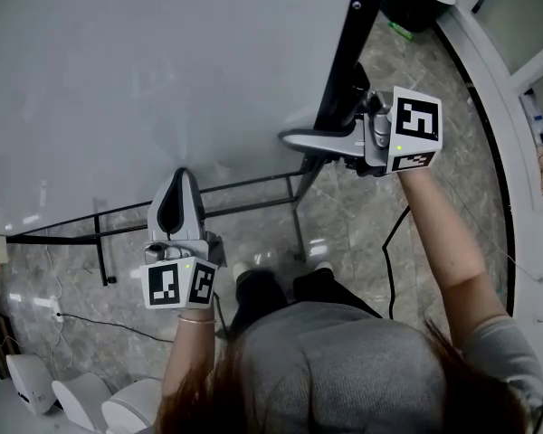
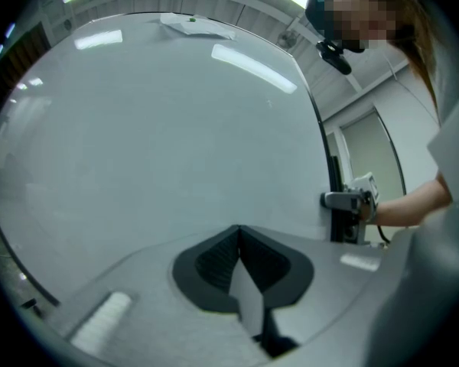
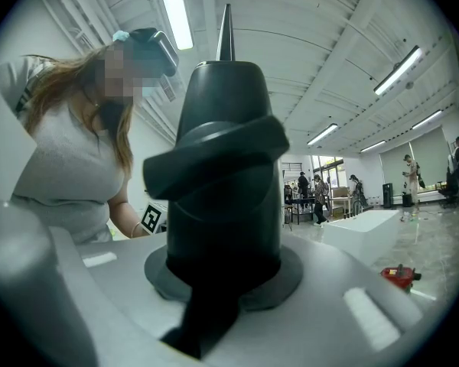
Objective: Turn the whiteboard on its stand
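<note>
Overhead, whiteboard (image 1: 163, 61) seen tilted on black stand (image 1: 253, 188), filling upper left of head view. Right claw (image 1: 319, 141) clenched on black knob (image 3: 222, 167) at board's side post. Left claw (image 1: 183, 175) closed, tips set at board's lower edge; whether edge is pinched cannot be told. Board judged wide, stiff, slick-faced, likely heavy to swing: best taken by frame edge, not face. Stand's crossbars and cable (image 1: 394, 242) lie below lower edge. Open floor (image 1: 344, 233) at right judged sufficient for swing.

Glossy marbled floor (image 1: 339, 220), ceiling strip lights (image 3: 172, 10), white bench (image 3: 367, 224)
</note>
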The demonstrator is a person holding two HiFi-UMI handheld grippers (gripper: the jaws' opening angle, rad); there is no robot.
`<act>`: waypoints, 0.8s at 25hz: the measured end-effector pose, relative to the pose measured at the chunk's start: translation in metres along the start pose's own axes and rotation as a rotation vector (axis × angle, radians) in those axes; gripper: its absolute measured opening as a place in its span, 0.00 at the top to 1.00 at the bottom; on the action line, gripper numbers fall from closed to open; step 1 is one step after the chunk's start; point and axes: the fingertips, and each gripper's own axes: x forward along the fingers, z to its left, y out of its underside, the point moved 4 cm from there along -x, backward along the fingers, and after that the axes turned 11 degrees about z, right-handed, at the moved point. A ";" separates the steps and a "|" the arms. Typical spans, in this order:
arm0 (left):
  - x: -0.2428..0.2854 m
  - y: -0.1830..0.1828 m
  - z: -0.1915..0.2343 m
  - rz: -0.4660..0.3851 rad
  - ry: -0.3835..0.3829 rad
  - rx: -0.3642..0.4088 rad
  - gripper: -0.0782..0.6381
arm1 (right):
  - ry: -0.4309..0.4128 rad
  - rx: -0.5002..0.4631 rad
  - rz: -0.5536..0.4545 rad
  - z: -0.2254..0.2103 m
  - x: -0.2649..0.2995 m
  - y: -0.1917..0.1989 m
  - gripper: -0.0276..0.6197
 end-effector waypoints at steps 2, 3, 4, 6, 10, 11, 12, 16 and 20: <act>0.000 0.000 0.000 -0.002 -0.007 -0.002 0.89 | -0.002 -0.001 0.001 0.000 0.000 0.000 0.83; 0.000 0.000 0.000 -0.003 -0.012 -0.004 0.89 | -0.003 -0.002 0.001 0.000 0.000 0.000 0.83; 0.000 0.000 0.000 -0.002 -0.017 -0.008 0.89 | -0.003 -0.003 0.002 0.000 0.000 0.000 0.83; 0.000 0.001 -0.001 -0.002 -0.022 -0.015 0.89 | -0.004 -0.002 0.004 0.000 0.000 0.000 0.83; 0.000 0.001 -0.001 -0.006 -0.027 -0.023 0.89 | -0.005 -0.003 0.008 0.000 0.000 -0.001 0.83; 0.000 0.002 -0.001 -0.007 -0.028 -0.027 0.89 | -0.006 -0.002 0.009 0.000 0.000 -0.001 0.83; 0.000 0.002 -0.002 -0.008 -0.028 -0.030 0.89 | -0.006 -0.002 0.010 0.000 0.000 0.000 0.83; 0.001 0.005 -0.002 -0.005 -0.021 -0.031 0.89 | -0.007 0.004 0.013 0.000 -0.001 0.002 0.83; 0.001 0.006 -0.002 -0.006 -0.014 -0.031 0.89 | -0.008 0.003 0.017 -0.001 -0.001 0.003 0.83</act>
